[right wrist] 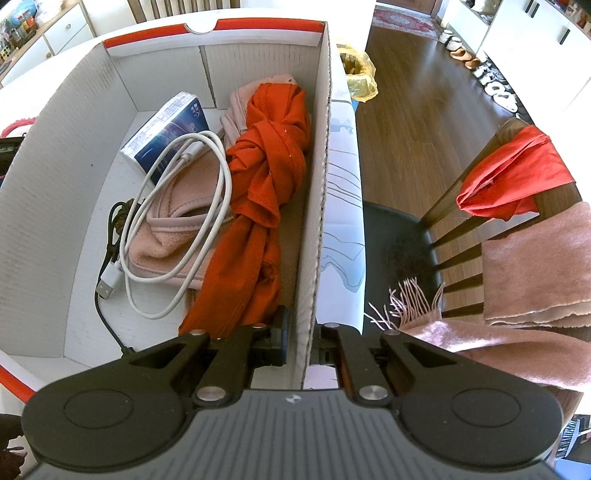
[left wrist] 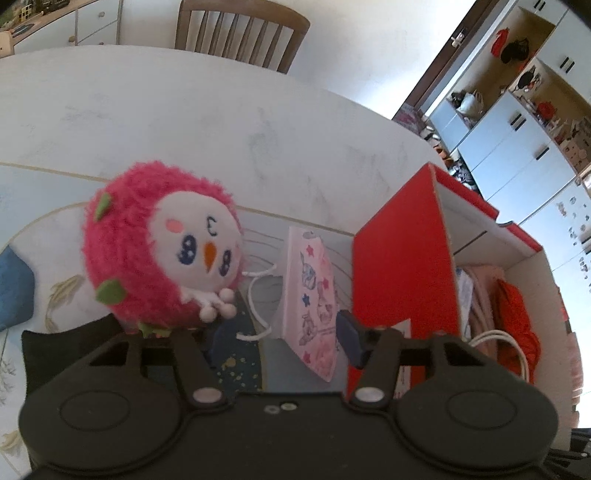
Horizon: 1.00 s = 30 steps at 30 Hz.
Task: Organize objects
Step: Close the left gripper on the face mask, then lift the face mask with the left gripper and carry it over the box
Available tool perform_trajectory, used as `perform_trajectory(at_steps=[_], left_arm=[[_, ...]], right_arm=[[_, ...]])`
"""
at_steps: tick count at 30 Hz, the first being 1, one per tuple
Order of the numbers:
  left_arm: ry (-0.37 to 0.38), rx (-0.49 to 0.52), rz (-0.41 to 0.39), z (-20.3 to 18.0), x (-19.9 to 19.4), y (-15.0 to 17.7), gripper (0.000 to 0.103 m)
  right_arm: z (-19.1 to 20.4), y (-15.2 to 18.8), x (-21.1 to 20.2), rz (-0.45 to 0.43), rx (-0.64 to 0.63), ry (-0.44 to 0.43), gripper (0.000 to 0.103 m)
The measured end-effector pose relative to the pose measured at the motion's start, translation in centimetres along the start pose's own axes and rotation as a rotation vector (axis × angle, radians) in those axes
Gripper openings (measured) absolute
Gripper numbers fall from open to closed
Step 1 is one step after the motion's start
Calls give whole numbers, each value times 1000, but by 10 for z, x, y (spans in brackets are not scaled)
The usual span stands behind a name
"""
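Note:
A small white gift bag (left wrist: 314,291) with star and cartoon prints stands on the table between the fingers of my left gripper (left wrist: 286,338). The jaws are open; the right blue pad (left wrist: 349,338) is close to the bag's edge and the left pad (left wrist: 221,339) is apart from it. A fluffy pink plush bird (left wrist: 162,247) sits just left of the bag. The red-and-white cardboard box (left wrist: 399,266) stands to the right. My right gripper (right wrist: 301,343) is shut on the box's right wall (right wrist: 317,221). Inside lie a knotted orange cloth (right wrist: 266,166), a pink fleece (right wrist: 173,236), a white cable (right wrist: 218,177) and a blue packet (right wrist: 166,129).
A black cable (right wrist: 110,236) lies in the box. A wooden chair (right wrist: 461,192) right of the table carries a red cloth (right wrist: 517,173) and a pink scarf (right wrist: 528,266). Another chair (left wrist: 240,33) stands beyond the table. A blue object (left wrist: 14,291) lies at the left.

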<state>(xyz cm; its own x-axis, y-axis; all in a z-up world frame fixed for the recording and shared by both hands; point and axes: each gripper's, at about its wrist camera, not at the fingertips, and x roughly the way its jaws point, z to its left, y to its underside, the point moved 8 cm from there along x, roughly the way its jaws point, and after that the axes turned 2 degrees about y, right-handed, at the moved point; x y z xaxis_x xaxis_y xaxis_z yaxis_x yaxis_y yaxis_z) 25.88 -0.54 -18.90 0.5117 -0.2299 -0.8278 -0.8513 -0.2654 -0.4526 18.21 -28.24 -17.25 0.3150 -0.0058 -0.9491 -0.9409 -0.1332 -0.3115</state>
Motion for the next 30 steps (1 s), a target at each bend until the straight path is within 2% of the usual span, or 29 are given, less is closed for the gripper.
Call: perform_trajectory(at_steps=[3, 6, 8, 11, 13, 20, 30], left_arm=[[-9, 22, 9, -4, 7, -1, 44], [-7, 41, 17, -7, 10, 0, 31], [-8, 59, 23, -9, 10, 2, 16], [-20, 79, 33, -12, 10, 5, 10], [-17, 96, 28, -14, 7, 6, 1], [-60, 177, -25, -23, -21, 4, 0], [-11, 228, -111, -38, -95, -5, 0]], right_arm=[[0, -1, 0, 0, 2, 0, 8], [0, -1, 0, 0, 3, 0, 8], [0, -1, 0, 0, 3, 0, 8], [0, -1, 0, 1, 3, 0, 8], [0, -1, 1, 1, 3, -1, 8], [0, 0, 3, 0, -5, 0, 8], [1, -1, 3, -3, -8, 2, 8]])
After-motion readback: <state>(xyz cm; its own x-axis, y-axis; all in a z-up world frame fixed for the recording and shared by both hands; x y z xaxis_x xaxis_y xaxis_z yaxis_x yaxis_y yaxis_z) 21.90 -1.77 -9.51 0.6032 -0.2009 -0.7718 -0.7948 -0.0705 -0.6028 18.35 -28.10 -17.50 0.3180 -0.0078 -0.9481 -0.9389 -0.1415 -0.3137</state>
